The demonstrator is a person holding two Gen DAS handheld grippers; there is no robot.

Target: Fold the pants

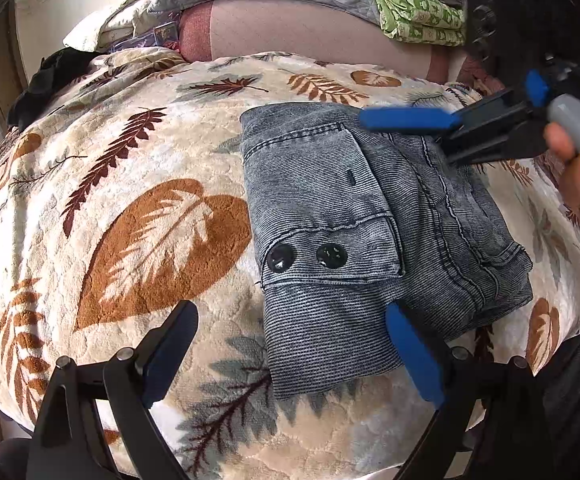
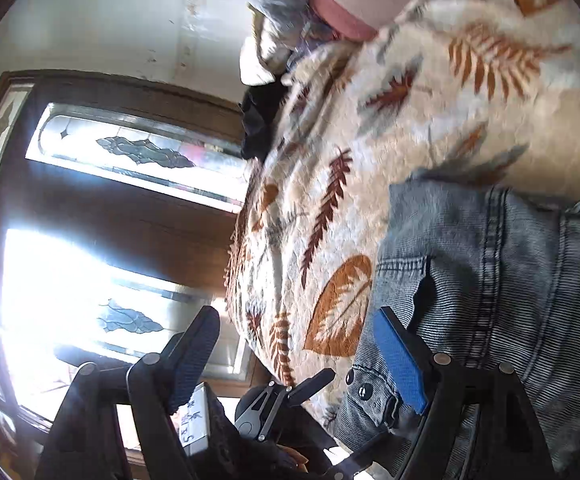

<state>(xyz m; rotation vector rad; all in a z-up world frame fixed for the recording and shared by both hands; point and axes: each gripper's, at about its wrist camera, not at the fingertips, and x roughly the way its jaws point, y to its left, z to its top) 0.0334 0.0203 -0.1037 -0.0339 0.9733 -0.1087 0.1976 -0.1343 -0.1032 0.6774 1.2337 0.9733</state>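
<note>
The pants (image 1: pixel 369 240) lay folded compact on the blanket (image 1: pixel 130 220), so nothing needed holding; the left gripper (image 1: pixel 290 344) stood open and empty above their near edge; the right gripper (image 1: pixel 429 128) was likewise open, clear of the cloth.

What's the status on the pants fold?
Left claw open, right claw open, neither gripping. Jeans lie folded in a compact stack on the leaf-print blanket. Nothing in the way.

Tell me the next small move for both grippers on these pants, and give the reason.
Probably draw both grippers back and clear. The pants already lie as a compact folded bundle on the leaf-print blanket. The left gripper stands open with one pad over the near edge; the right gripper is open at the far edge, gripping nothing. If anything, smooth that far edge first.
</note>
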